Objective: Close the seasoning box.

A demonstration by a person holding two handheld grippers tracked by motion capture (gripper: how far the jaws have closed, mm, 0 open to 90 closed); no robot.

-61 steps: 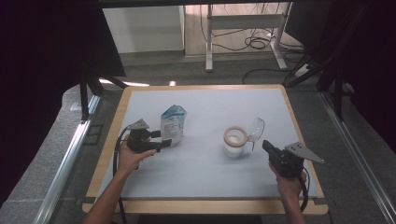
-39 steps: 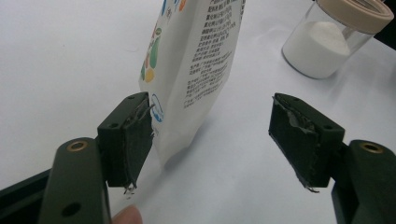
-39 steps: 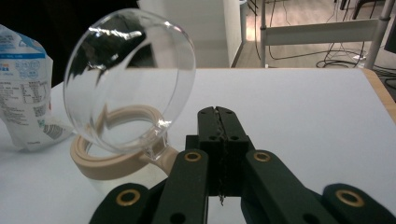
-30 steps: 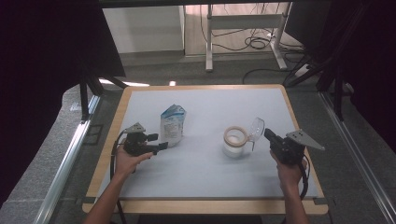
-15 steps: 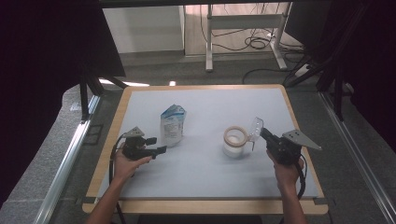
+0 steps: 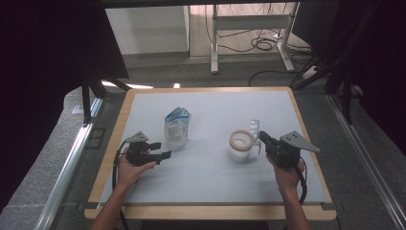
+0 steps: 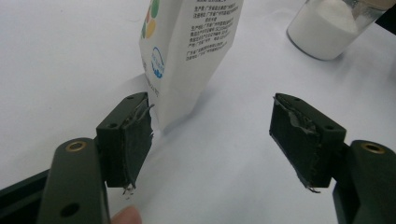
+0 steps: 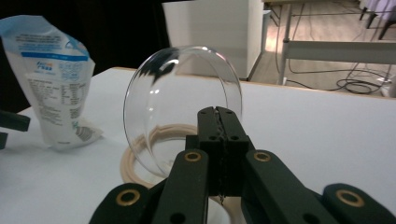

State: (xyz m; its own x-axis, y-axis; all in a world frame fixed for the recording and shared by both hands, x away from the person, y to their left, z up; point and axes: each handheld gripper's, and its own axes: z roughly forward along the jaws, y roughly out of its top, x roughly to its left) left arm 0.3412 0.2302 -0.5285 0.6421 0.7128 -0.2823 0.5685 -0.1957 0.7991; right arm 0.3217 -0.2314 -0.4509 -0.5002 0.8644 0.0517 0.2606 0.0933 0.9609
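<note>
A white and blue printed pouch (image 6: 176,128) stands left of centre on the table. Right of centre sits a glass jar (image 6: 241,145) with a cream rim, white powder inside it (image 7: 329,25). Its clear round lid (image 8: 180,105) stands upright at the jar's right side. My right gripper (image 8: 218,116) is shut on the lid's edge, just right of the jar (image 6: 262,135). My left gripper (image 7: 212,135) is open with nothing between its jaws, and the pouch (image 7: 187,51) stands just beyond them. In the high view the left gripper (image 6: 165,154) lies low, left of the pouch.
The white table top (image 6: 210,177) has a wooden border (image 6: 112,143). Dark curtains hang on both sides. A desk frame and cables (image 6: 261,43) stand on the floor beyond the far edge.
My right gripper has moved forward and left to the jar and shut on the upright lid. The left gripper has drifted slightly back toward the person and stays open.
</note>
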